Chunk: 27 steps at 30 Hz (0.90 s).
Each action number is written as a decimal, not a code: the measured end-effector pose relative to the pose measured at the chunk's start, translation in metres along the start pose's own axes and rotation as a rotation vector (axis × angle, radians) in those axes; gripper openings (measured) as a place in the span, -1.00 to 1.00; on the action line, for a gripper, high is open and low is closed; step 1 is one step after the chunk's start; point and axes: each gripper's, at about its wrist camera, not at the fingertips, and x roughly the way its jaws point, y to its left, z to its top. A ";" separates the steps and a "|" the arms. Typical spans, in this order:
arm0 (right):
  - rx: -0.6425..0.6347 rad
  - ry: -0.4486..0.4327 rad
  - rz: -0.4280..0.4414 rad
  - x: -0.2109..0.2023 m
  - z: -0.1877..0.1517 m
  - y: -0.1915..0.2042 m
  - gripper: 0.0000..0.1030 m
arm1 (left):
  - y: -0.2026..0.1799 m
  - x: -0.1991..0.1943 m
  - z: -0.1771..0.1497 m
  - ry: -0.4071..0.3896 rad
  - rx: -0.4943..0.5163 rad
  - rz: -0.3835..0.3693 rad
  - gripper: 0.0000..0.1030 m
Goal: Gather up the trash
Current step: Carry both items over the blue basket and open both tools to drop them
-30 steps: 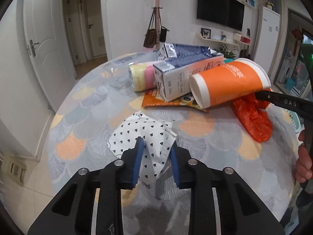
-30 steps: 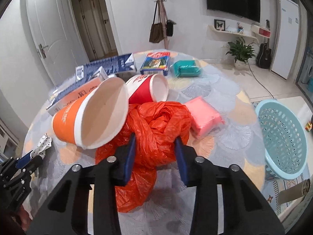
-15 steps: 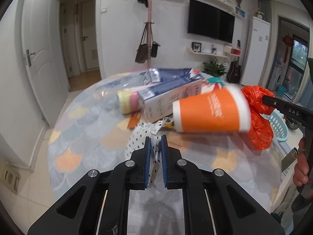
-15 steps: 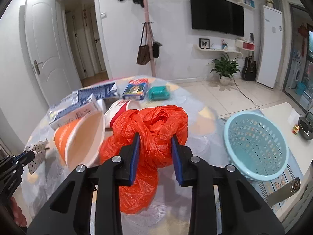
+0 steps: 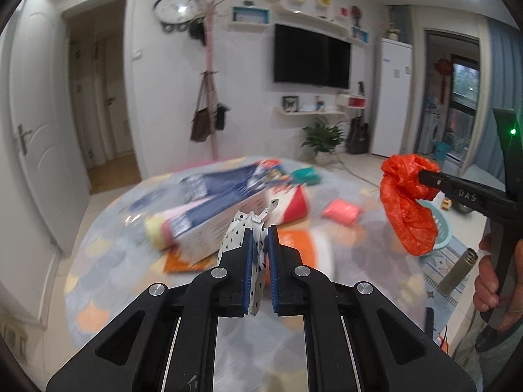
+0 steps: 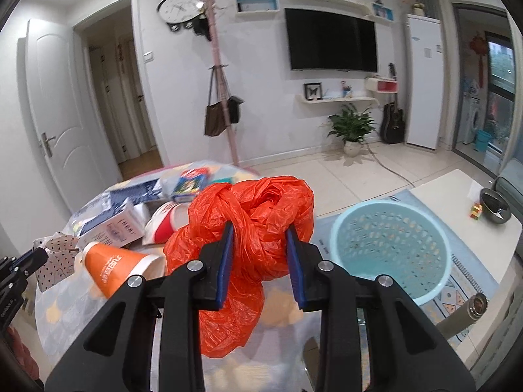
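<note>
A: What sits around them?

B: A milk carton (image 6: 112, 225), orange cup (image 6: 114, 266) and red-and-white cup (image 6: 165, 225) crowd the round table (image 5: 108, 261); a blue basket (image 6: 389, 251) stands beyond its right edge.

A: And the claws?

B: The left gripper (image 5: 260, 268) is pinched nearly closed on the spotted paper (image 5: 240, 232). The right gripper (image 6: 261, 261) clamps the orange plastic bag (image 6: 258, 228), lifted off the table (its tail dangles free), just left of the basket.

The bag (image 6: 248, 228) was thin, crinkled, glossy orange plastic; the wrapper (image 5: 237, 240) was matt printed paper; the basket (image 6: 389, 245) was perforated plastic.
</note>
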 end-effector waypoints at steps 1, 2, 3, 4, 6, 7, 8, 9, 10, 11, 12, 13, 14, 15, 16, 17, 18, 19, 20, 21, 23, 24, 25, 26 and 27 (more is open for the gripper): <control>0.009 -0.008 -0.010 -0.003 0.002 -0.006 -0.47 | -0.009 0.001 0.006 -0.013 0.019 -0.017 -0.86; 0.021 -0.018 -0.023 -0.006 0.004 -0.014 -0.47 | -0.016 0.003 0.011 -0.021 0.033 -0.029 -0.86; 0.031 -0.025 -0.032 -0.008 0.005 -0.021 -0.47 | -0.024 0.005 0.016 -0.028 0.048 -0.041 -0.86; 0.039 -0.030 -0.042 -0.010 0.005 -0.026 -0.47 | -0.035 0.007 0.023 -0.036 0.067 -0.058 -0.86; 0.063 -0.043 -0.076 -0.015 0.007 -0.044 -0.47 | -0.052 0.010 0.032 -0.047 0.092 -0.085 -0.86; 0.071 -0.047 -0.086 -0.016 0.006 -0.050 -0.47 | -0.065 0.012 0.038 -0.056 0.110 -0.110 -0.86; 0.085 -0.052 -0.111 -0.018 0.007 -0.061 -0.47 | -0.074 0.014 0.042 -0.061 0.121 -0.129 -0.86; 0.093 -0.056 -0.133 -0.019 0.007 -0.070 -0.47 | -0.083 0.017 0.046 -0.063 0.132 -0.148 -0.86; 0.103 -0.059 -0.159 -0.020 0.007 -0.079 -0.47 | -0.095 0.021 0.051 -0.064 0.147 -0.174 -0.86; 0.110 -0.061 -0.175 -0.019 0.008 -0.085 -0.47 | -0.105 0.025 0.054 -0.068 0.160 -0.199 -0.86; 0.120 -0.063 -0.192 -0.019 0.008 -0.093 -0.47 | -0.115 0.029 0.057 -0.072 0.175 -0.219 -0.86; 0.130 -0.066 -0.209 -0.020 0.007 -0.103 -0.47 | -0.128 0.036 0.060 -0.075 0.194 -0.237 -0.86; 0.141 -0.068 -0.236 -0.020 0.006 -0.113 -0.47 | -0.138 0.043 0.063 -0.070 0.203 -0.257 -0.86; 0.150 -0.066 -0.262 -0.018 0.005 -0.121 -0.47 | -0.148 0.052 0.065 -0.058 0.202 -0.288 -0.86; 0.160 -0.065 -0.289 -0.017 0.004 -0.130 -0.47 | -0.154 0.056 0.066 -0.049 0.200 -0.308 -0.86; 0.167 -0.064 -0.309 -0.016 0.004 -0.136 -0.47 | -0.164 0.066 0.069 -0.031 0.199 -0.341 -0.86; 0.177 -0.060 -0.335 -0.013 0.003 -0.145 -0.47 | -0.173 0.075 0.070 -0.016 0.197 -0.367 -0.86; 0.185 -0.057 -0.360 -0.011 0.001 -0.153 -0.47 | -0.181 0.082 0.070 -0.003 0.198 -0.383 -0.86; 0.192 -0.052 -0.379 -0.007 0.001 -0.159 -0.47 | -0.188 0.089 0.071 0.011 0.203 -0.398 -0.86; 0.199 -0.045 -0.397 -0.003 0.000 -0.165 -0.47 | -0.197 0.097 0.072 0.025 0.209 -0.412 -0.86; 0.218 -0.020 -0.422 0.008 -0.005 -0.177 -0.47 | -0.212 0.118 0.070 0.073 0.210 -0.453 -0.86; 0.225 -0.006 -0.432 0.014 -0.007 -0.182 -0.47 | -0.220 0.131 0.068 0.107 0.201 -0.475 -0.86; 0.230 0.013 -0.448 0.022 -0.010 -0.188 -0.47 | -0.223 0.139 0.067 0.125 0.199 -0.488 -0.86; 0.233 0.025 -0.462 0.028 -0.012 -0.193 -0.47 | -0.229 0.150 0.065 0.152 0.197 -0.506 -0.86; 0.236 0.037 -0.472 0.033 -0.015 -0.197 -0.47 | -0.235 0.164 0.062 0.184 0.193 -0.520 -0.86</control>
